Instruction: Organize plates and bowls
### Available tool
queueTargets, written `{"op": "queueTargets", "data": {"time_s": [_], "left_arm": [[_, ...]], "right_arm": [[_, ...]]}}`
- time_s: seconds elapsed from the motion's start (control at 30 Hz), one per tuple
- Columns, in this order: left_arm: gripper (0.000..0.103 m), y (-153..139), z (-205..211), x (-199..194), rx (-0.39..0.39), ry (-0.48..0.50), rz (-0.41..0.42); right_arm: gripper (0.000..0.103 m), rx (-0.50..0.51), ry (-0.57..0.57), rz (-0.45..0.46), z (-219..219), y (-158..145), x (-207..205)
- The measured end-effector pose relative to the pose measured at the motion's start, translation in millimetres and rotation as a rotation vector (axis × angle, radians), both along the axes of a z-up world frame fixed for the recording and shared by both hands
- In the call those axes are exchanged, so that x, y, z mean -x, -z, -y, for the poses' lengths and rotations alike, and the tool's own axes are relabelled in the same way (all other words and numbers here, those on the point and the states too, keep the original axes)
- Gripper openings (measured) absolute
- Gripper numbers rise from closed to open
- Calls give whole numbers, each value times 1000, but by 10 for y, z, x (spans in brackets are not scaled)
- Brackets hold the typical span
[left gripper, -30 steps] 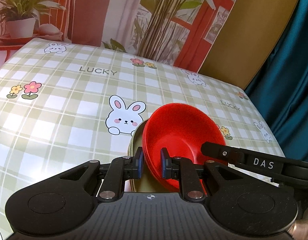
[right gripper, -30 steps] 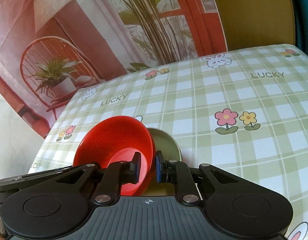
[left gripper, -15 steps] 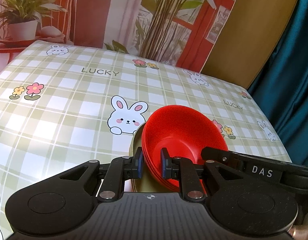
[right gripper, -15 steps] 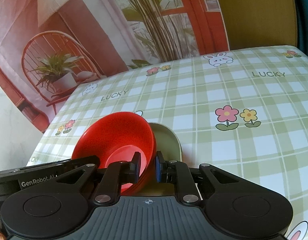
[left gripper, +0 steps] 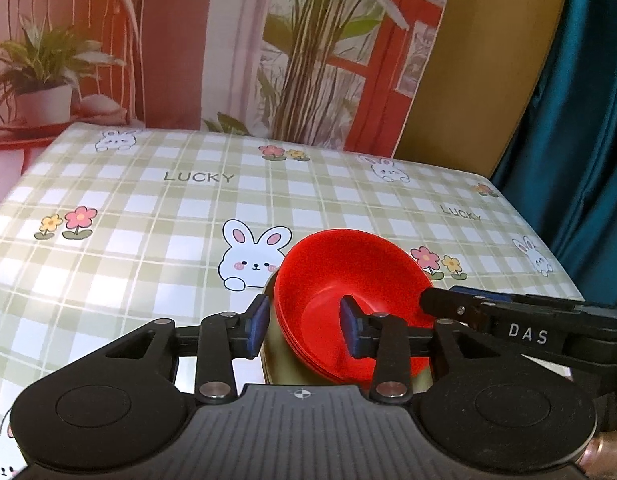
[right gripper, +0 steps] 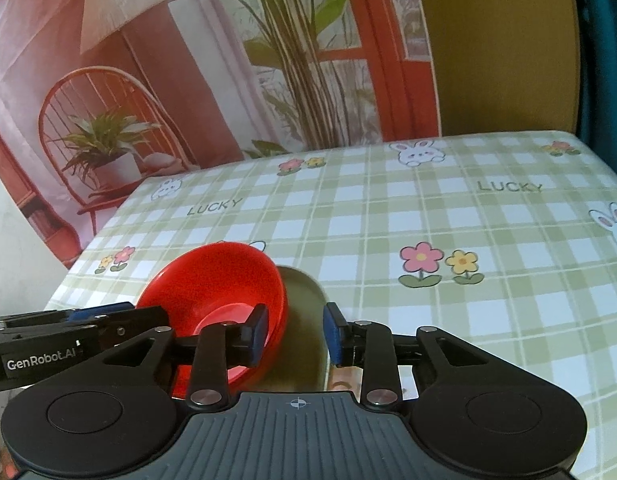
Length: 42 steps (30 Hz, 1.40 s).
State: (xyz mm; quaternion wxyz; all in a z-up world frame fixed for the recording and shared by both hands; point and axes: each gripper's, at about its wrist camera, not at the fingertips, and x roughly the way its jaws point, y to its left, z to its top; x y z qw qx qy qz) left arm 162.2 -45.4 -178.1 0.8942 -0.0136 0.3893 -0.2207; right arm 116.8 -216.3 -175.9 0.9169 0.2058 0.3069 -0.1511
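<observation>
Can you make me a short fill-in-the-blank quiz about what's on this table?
1. The bowls are coloured ____.
2. The bowls sit on an olive ____.
3. The word printed on the tablecloth is ____.
4. The animal drawn beside the bowls is a ____.

Missing words: red; plate; LUCKY; rabbit

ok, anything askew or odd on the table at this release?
Nothing spilled or damaged. The red bowl stack sits off-centre on the olive plate, toward the left claw's side, and seems to tilt. Left claw and right claw are both opening, pads clear of the rims.
</observation>
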Motion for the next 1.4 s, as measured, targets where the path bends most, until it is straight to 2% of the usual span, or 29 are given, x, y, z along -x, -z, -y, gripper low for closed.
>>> {"op": "queueTargets", "data": {"time_s": [0.1, 0.13, 0.27, 0.4, 0.47, 0.53, 0.57, 0.67, 0.87, 1.07, 1.23, 1.4], "left_arm": [[49, -26, 1, 39, -18, -2, 15], [55, -36, -7, 53, -22, -6, 23], [71, -91, -67, 90, -29, -34, 51], [75, -156, -93, 121, -62, -60, 83], [78, -191, -114, 147, -60, -59, 93], [80, -221, -151, 174, -52, -59, 105], [82, -234, -158, 186, -55, -65, 111], [82, -278, -160, 208, -78, -89, 127], [82, -391, -218, 282, -108, -122, 162], [82, -596, -275, 391, -95, -117, 228], [82, -960, -336, 451, -59, -115, 308], [82, -1415, -402, 479, -67, -165, 366]], "right_arm": [[30, 18, 9, 3, -4, -39, 50], [31, 25, 13, 3, -5, -52, 67], [45, 47, 32, 7, -7, -100, 131], [54, 66, 37, 9, -22, -161, 175], [73, 73, 40, 18, -34, -196, 203], [79, 78, 38, 24, -49, -235, 224], [87, 79, 39, 22, -55, -251, 229], [100, 91, 42, 24, -75, -304, 251], [102, 110, 50, 27, -124, -422, 307], [103, 155, 77, 41, -197, -649, 371], [103, 195, 88, 97, -203, -1016, 438], [103, 244, 93, 176, -190, -1470, 514]]}}
